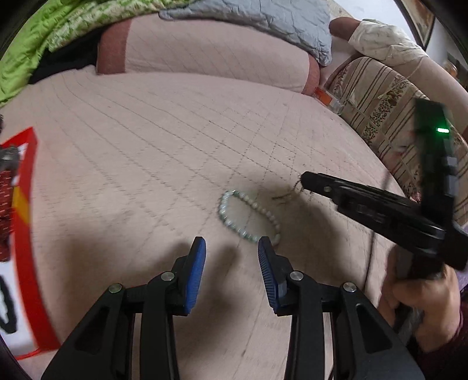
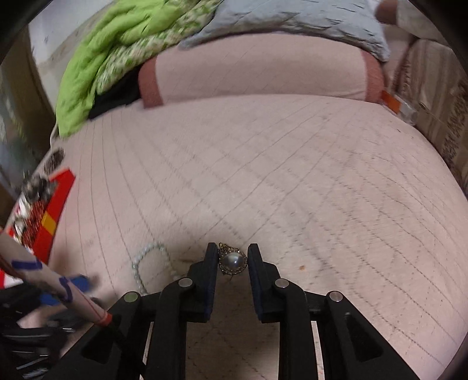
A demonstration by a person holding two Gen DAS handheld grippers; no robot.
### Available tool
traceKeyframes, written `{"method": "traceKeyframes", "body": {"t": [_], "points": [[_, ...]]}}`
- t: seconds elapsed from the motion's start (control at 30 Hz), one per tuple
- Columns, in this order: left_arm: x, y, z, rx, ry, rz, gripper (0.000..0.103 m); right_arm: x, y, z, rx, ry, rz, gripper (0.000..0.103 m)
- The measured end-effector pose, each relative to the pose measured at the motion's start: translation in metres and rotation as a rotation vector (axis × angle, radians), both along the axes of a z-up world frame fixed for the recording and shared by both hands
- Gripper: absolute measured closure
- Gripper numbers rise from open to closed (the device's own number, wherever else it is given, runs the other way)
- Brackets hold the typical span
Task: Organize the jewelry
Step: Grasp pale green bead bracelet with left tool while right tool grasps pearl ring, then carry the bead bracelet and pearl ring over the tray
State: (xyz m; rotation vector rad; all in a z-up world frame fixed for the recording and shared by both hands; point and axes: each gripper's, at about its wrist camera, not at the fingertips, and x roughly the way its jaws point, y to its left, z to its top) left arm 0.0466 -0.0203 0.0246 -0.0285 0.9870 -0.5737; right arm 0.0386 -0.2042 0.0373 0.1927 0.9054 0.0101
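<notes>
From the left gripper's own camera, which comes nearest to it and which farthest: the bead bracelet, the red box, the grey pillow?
1. Bead bracelet, just ahead of the left gripper, toward its right finger.
2. Red box, at the left edge.
3. Grey pillow, at the far top.

we see a pink quilted bed [image 1: 152,140] with a pale bead bracelet [image 1: 248,214] mid-surface and a red box [image 1: 25,204] at its left edge.

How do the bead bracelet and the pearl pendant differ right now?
The bead bracelet lies free on the quilt; the pearl pendant sits clamped in the right gripper. The bracelet is a loop of pale beads; the pendant is one grey pearl, rimmed. Both are jewelry.
</notes>
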Motion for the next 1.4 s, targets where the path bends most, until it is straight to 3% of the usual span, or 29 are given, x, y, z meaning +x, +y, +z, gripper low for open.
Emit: {"method": "traceKeyframes", "body": {"t": [0.13, 0.27, 0.33, 0.53, 0.7, 1.4], "points": [[0.02, -0.017, -0.015, 0.065, 0.031, 0.02, 0.068, -0.001, -0.006, 0.008, 0.062, -0.026, -0.008, 0.081], [0.029, -0.031, -0.02, 0.189, -0.031, 0.03, 0.087, -0.001, -0.006, 0.015, 0.095, -0.05, -0.004, 0.081], [0.032, -0.032, -0.022, 0.204, -0.053, 0.043, 0.097, -0.001, -0.005, 0.017, 0.112, -0.059, -0.006, 0.081], [0.011, -0.016, -0.009, 0.101, -0.124, 0.038, 0.098, -0.003, -0.009, 0.024, 0.156, -0.088, -0.019, 0.081], [-0.01, -0.005, 0.017, 0.08, -0.204, 0.026, 0.098, -0.005, -0.008, 0.03, 0.177, -0.114, -0.013, 0.081], [-0.046, 0.074, 0.075, -0.033, -0.274, 0.135, 0.098, -0.007, 0.032, 0.041, 0.235, -0.149, 0.09, 0.081]]}}
